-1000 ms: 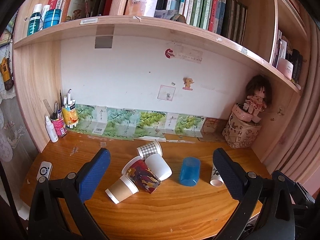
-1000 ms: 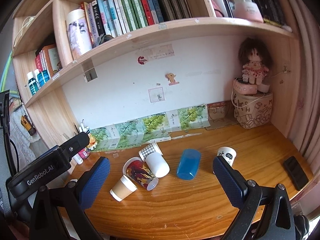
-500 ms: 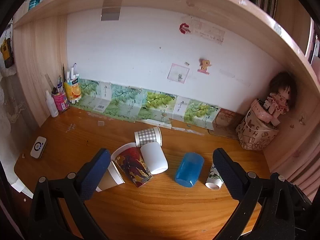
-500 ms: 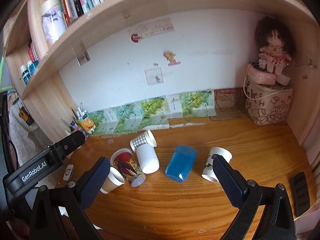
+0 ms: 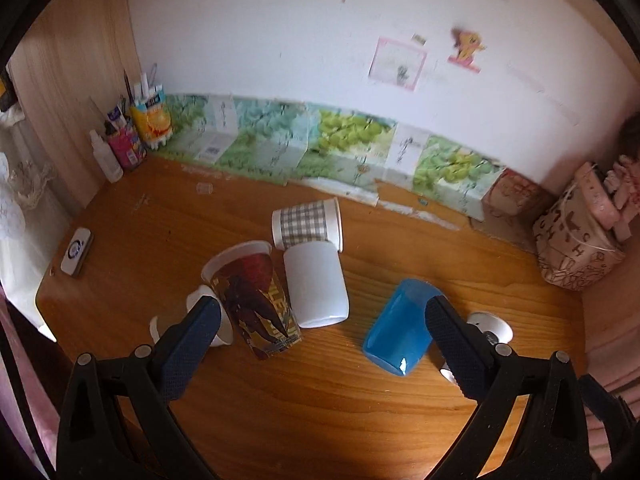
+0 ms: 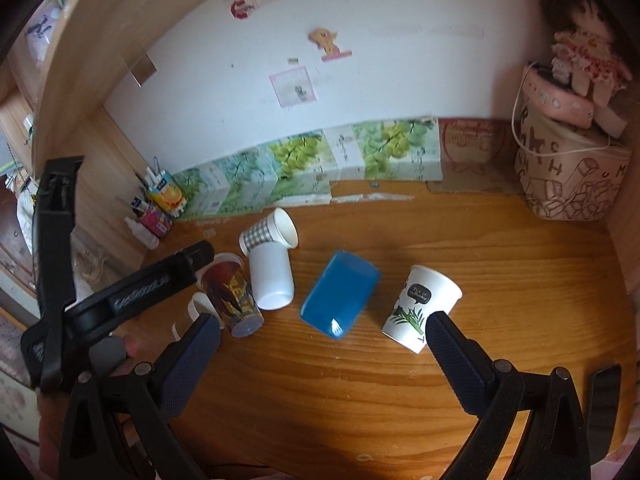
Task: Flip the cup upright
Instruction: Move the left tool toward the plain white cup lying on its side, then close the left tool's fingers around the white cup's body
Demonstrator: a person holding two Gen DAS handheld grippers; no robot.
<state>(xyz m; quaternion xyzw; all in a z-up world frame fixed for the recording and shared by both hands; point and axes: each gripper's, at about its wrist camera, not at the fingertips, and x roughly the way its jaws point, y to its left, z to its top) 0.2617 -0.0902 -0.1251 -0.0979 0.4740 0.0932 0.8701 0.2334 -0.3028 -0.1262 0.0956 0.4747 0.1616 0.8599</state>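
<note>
Several cups lie on their sides on the wooden desk (image 5: 320,408): a blue plastic cup (image 5: 400,330) (image 6: 340,298), a plain white cup (image 5: 316,284) (image 6: 271,276), a checked paper cup (image 5: 306,224) (image 6: 267,233), a red printed cup (image 5: 254,300) (image 6: 230,298), a brown paper cup (image 5: 208,314) partly behind my left finger, and a white cup with a plant print (image 6: 420,312) (image 5: 486,324). My left gripper (image 5: 320,320) is open above the cups. My right gripper (image 6: 320,332) is open, with the blue cup between and beyond its fingers.
A pen holder and bottles (image 5: 128,140) stand at the back left. A patterned box with a doll (image 6: 572,160) stands at the back right. A white remote (image 5: 76,252) lies at the left edge, a black phone (image 6: 604,404) at the right front. The left gripper's body (image 6: 120,300) shows left.
Both grippers have moved forward and down toward the desk; the shelf and books have left the view and the cups look larger. Both stay open. The cups have not moved.
</note>
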